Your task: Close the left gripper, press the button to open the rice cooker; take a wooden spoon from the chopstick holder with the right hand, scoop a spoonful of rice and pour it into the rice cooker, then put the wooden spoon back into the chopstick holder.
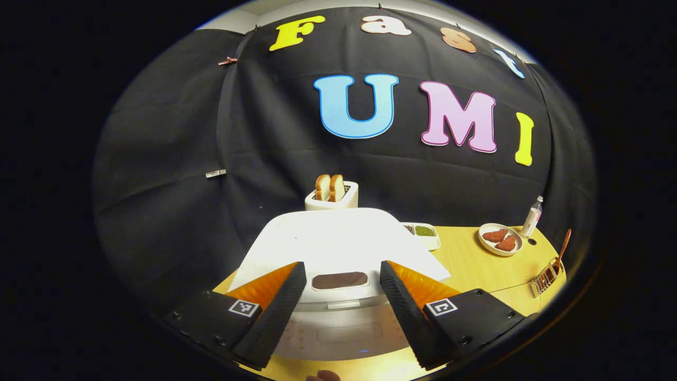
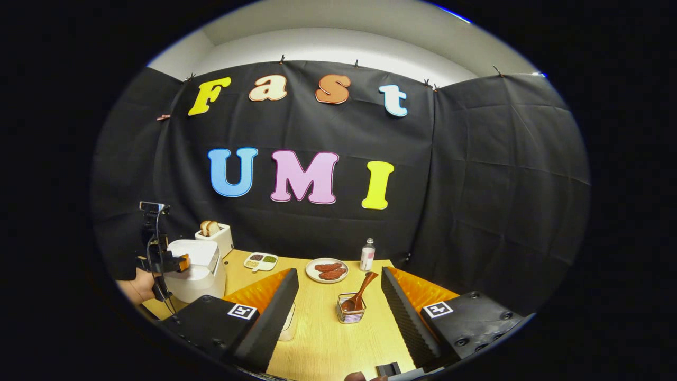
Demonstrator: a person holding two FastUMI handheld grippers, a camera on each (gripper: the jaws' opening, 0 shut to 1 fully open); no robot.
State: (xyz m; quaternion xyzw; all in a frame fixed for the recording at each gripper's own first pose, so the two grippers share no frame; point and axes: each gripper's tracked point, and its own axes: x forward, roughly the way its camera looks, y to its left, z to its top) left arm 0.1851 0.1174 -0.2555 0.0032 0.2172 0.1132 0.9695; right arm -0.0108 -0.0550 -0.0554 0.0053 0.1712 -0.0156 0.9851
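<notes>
Rice cooker (image 1: 338, 248) is sitting at the left end of the worktop (image 1: 476, 264), lid down, with the left claw (image 1: 342, 288) hovering just above its front, fingers spread wide and grasping nothing. Behind it a toaster (image 1: 332, 198) is holding two slices of bread. Farther right, the wooden spoon (image 2: 361, 296) is leaning in the chopstick holder (image 2: 351, 312) (a small wire basket), between the released fingers of the right claw (image 2: 339, 296). A plate (image 2: 327, 270) and bottle (image 2: 367, 255) are standing beyond.
</notes>
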